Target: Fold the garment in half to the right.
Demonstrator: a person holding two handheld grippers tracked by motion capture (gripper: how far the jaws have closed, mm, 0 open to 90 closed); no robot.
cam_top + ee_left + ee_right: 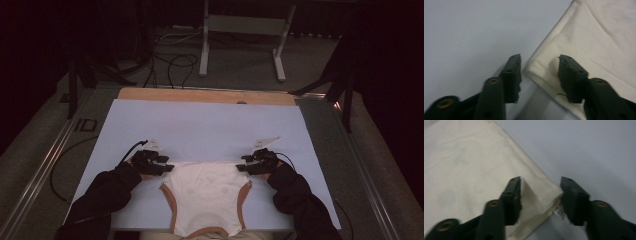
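Two claws wide | left claw [167, 168] at garment's [206, 195] 10 o'clock corner, right claw [242, 168] at 2 | garment flat, desk [200, 125] 6 o'clock edge | risk: thin corners slip out during closing

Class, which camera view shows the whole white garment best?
The high view: the white garment lies flat on the table with its brown-trimmed edges visible, a gripper at each far corner. The left gripper view gives just one cream corner between open jaws; the right gripper view likewise.
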